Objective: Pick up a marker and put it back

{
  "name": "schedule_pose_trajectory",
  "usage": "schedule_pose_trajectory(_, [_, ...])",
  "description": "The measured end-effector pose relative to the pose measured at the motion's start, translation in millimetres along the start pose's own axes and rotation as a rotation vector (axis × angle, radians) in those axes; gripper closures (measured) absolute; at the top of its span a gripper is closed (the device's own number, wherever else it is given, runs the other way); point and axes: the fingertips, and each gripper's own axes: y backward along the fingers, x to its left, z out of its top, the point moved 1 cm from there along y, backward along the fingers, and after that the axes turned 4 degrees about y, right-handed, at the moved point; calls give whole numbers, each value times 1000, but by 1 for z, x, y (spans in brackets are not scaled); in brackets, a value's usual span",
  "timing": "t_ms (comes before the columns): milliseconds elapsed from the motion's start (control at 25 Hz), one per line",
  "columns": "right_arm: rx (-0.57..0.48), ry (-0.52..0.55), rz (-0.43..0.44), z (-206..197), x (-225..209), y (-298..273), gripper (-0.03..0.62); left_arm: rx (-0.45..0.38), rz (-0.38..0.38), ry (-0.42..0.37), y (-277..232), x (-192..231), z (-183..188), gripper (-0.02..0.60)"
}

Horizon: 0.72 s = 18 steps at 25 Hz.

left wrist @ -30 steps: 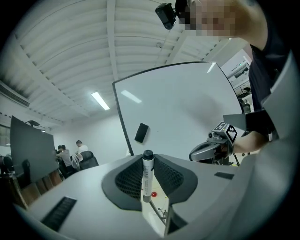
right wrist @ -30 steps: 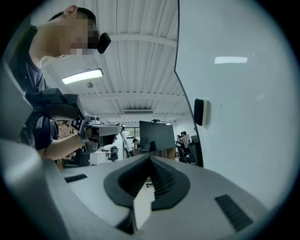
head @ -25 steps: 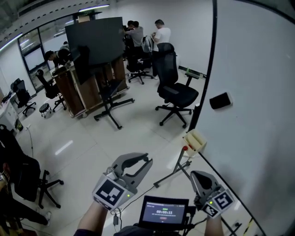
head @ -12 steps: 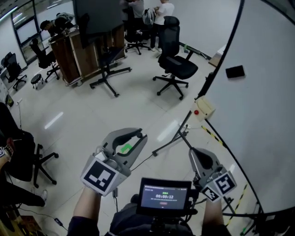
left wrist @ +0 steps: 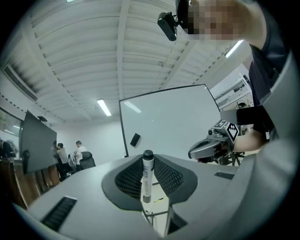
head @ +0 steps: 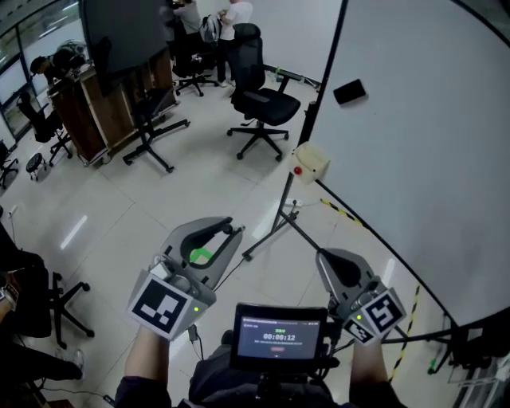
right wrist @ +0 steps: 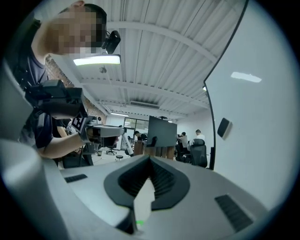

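My left gripper (head: 232, 230) is shut on a marker (left wrist: 146, 180). The marker stands upright between the pads, white-bodied with a black cap on top. In the head view its green end (head: 199, 256) shows inside the jaw loop. My right gripper (head: 327, 259) is shut and holds nothing; its pads meet at the tips (right wrist: 150, 160). Both grippers point level toward the whiteboard (head: 430, 159), which fills the right of the head view. A black eraser (head: 350, 91) sticks to the board. Each gripper shows in the other's view: the right gripper (left wrist: 206, 147) and the left gripper (right wrist: 107, 132).
A small beige box with a red button (head: 309, 162) sits on the whiteboard's stand, whose legs (head: 275, 227) spread over the tiled floor. Black office chairs (head: 259, 100) stand behind. A timer screen (head: 279, 337) is mounted at my chest. People stand at the far wall (head: 231, 16).
The head view has swung toward the whiteboard, which now sits closer and larger. Both grippers have been carried along with it. The marker stays clamped in the left jaws.
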Motion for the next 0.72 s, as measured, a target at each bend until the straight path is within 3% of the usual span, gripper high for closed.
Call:
schedule_pose_trajectory(480, [-34, -42, -45, -22, -46, 162, 579, -1, -38, -15, -56, -156, 24, 509])
schedule_pose_trajectory(720, [-45, -135, -28, -38, -47, 197, 579, 75, 24, -16, -41, -195, 15, 509])
